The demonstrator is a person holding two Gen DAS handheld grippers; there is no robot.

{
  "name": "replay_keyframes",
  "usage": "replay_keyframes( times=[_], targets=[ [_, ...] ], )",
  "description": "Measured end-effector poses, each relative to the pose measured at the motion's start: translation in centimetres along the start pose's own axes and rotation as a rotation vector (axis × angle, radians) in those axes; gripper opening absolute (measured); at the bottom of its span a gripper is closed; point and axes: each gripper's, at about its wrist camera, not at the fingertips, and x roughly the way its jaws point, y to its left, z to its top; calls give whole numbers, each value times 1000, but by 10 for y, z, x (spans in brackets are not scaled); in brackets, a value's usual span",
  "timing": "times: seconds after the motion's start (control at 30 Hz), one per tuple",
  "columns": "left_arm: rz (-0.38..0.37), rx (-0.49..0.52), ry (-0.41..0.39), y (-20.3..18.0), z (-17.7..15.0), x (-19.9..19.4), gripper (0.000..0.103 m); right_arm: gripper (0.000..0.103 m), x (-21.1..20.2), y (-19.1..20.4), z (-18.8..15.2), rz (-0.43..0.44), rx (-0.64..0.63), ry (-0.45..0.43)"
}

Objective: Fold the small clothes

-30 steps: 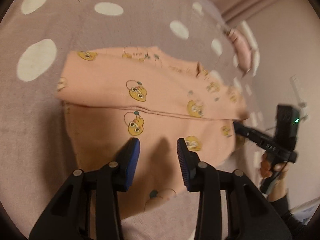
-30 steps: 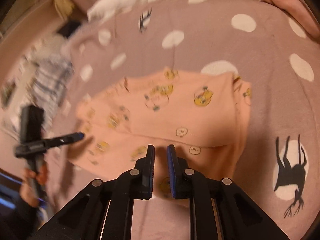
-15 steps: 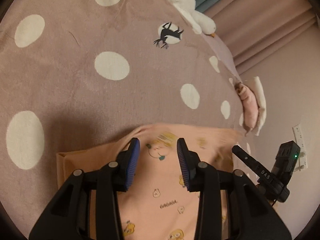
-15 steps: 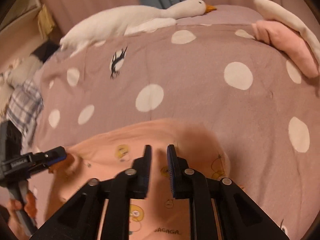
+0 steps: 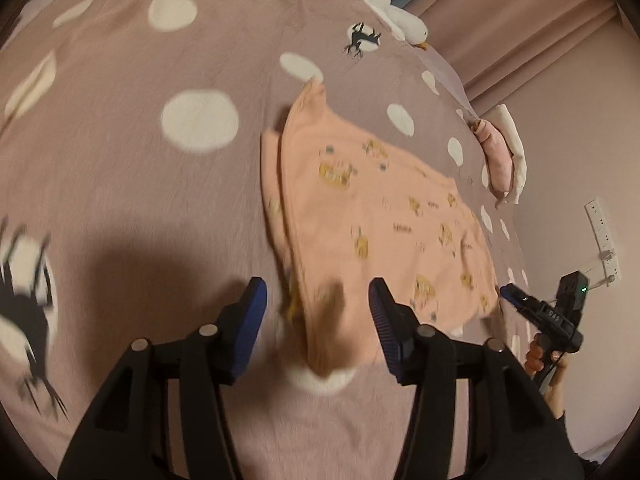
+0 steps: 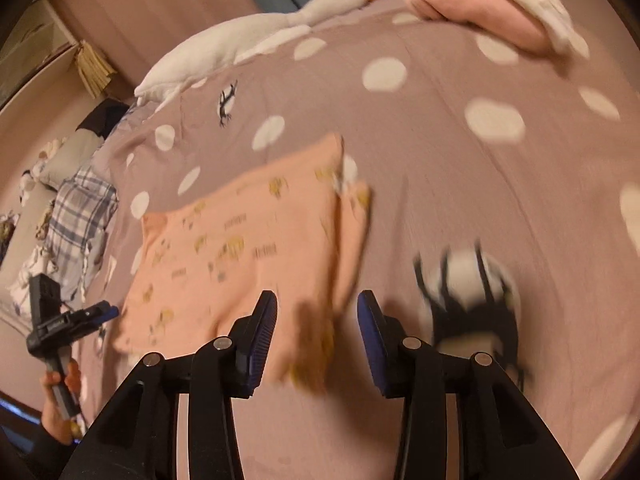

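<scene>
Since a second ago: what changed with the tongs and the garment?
Both tongs have opened: the right tongs, pinched nearly shut before, let go, and the left tongs spread wider. The peach garment now lies folded over on the dotted bedspread. The goose plush stayed put.

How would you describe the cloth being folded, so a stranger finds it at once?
Look at the mauve bedspread with white dots. In its middle lies a peach garment, folded flat. Only it carries small yellow cartoon prints; the folded pink cloth near the edge is plain.
</scene>
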Motion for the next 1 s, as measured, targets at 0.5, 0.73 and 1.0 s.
replay_keyframes(
  times=[0.5, 0.73, 1.0],
  targets=[
    [-123, -40, 6, -15, -17, 12, 29, 27, 8, 22, -15, 91, -41, -34],
    [-149, -53, 84, -11, -17, 31, 32, 26, 22, 22, -14, 62, -47, 28],
    [-164, -52, 148, 2, -17, 21, 5, 7, 4, 18, -23, 72, -109, 25]
  ],
)
